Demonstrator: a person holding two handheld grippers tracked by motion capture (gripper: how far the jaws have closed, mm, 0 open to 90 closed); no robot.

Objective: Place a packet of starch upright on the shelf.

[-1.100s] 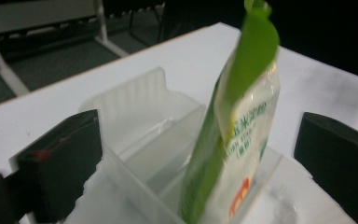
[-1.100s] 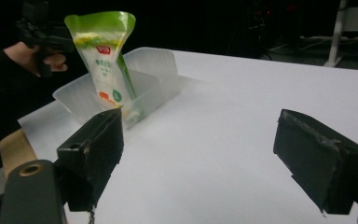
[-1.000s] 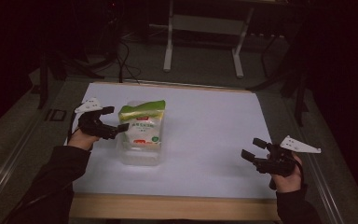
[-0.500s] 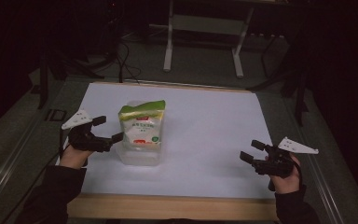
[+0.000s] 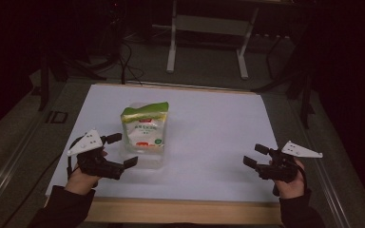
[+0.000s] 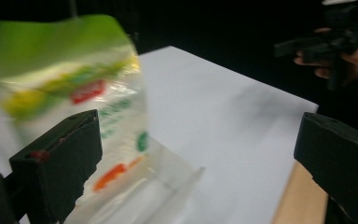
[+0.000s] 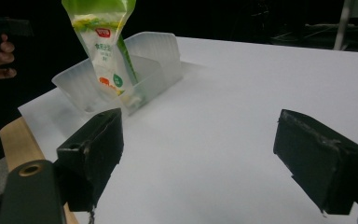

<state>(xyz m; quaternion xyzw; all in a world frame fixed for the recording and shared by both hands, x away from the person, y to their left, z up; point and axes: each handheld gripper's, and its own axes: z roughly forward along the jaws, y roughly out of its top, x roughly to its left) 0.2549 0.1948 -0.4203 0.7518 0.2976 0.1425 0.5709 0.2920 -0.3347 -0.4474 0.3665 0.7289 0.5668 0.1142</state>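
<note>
While you hold the left gripper [image 5: 122,150] low over the near left part of the table, its two black jaws stand wide apart with nothing between them. Seen from above, its far jaw sits just beside the clear plastic tray [image 5: 148,159], and its near jaw points at the tray's front corner; whether either jaw touches the tray cannot be told. In the left gripper view, the green-topped bag [image 6: 74,88] appears blurred just past the left jaw, with the tray's clear wall below it.

Your right gripper [image 5: 253,155] rests near the front right edge of the table, well apart from the tray. Its jaws are also spread wide and hold nothing.

Standing upright inside the tray is the bag [image 5: 143,126], white with a green top and red and green print. Tray and bag sit left of centre on the white sheet [image 5: 214,128] that covers the table. In the right gripper view, the tray [image 7: 154,60] shows ribbed clear walls, and the bag [image 7: 103,37] leans slightly within it. A wooden table edge [image 5: 185,211] runs along the side nearest you.
</note>
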